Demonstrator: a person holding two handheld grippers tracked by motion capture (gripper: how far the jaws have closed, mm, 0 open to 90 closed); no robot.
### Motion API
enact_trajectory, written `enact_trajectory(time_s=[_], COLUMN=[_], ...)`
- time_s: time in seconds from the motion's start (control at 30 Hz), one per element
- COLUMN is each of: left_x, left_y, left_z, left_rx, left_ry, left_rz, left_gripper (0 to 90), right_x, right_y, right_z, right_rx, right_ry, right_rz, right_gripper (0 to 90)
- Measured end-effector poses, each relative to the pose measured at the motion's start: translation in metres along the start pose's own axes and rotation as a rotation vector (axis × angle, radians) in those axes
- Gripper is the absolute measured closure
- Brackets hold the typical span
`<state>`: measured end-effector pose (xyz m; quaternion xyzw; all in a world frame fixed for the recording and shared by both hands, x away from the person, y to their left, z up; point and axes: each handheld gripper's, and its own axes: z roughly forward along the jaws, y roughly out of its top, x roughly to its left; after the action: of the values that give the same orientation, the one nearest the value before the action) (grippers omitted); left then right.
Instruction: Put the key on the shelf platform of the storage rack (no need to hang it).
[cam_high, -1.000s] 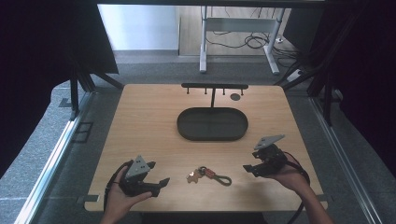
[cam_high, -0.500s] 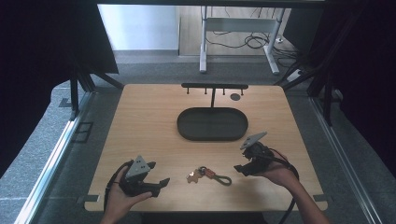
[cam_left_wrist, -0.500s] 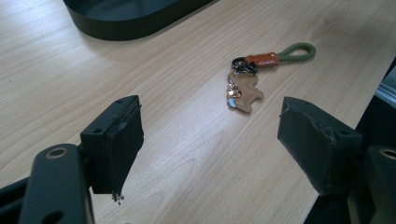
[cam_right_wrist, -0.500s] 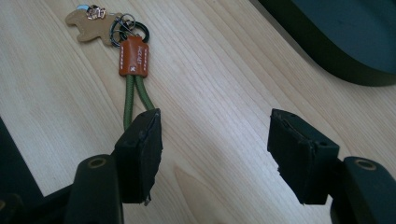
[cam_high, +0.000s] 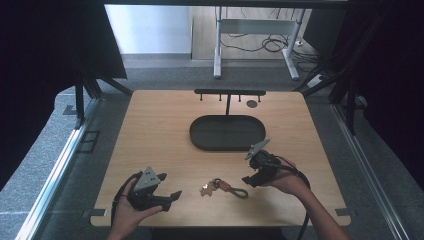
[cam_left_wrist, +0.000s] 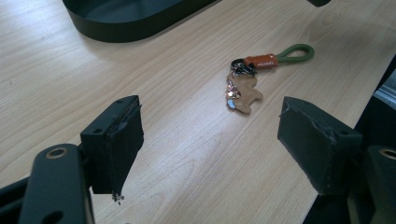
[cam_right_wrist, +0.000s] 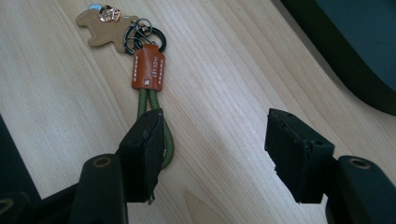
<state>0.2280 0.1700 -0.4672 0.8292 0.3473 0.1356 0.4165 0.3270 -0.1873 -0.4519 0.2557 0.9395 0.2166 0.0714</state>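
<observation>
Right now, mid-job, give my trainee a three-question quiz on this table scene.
1. True or false: the right gripper fingers are clamped shut on the green cord loop keychain with the orange leather tab.
2. What lies farther from the person than the keychain: A) a black oval tray, B) a red bowl, C) a white mug?
3. What tan leather charm hangs on the keychain's ring?

Key
1. False: the fingers stand apart, and one is over the green loop; they have just been closing a little.
2. A.
3. A small animal-shaped tan charm.
</observation>
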Motion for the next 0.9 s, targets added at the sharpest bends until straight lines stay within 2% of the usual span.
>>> enact_trajectory(time_s=[0.4, 0.73, 0.9], left_x=[0.000, 0.000, 0.001], left_y=[0.000, 0.000, 0.000], left_z=[0.000, -0.002, -0.003], left_rx=[-0.004, -0.007, -0.009], left_ry=[-0.003, -0.013, -0.013], left_rz=[0.001, 0.001, 0.000], left_gripper=[22.6, 22.6, 22.6], right_x=[0.002, 0.006, 0.008], right_y=[0.012, 0.025, 0.030], right_z=[0.015, 0.029, 0.036], right_rx=[0.030, 0.075, 0.095], right_ry=[0.023, 0.032, 0.052], right_rz=[-0.031, -0.053, -0.066], right_gripper=[40.9, 43.3, 45.0])
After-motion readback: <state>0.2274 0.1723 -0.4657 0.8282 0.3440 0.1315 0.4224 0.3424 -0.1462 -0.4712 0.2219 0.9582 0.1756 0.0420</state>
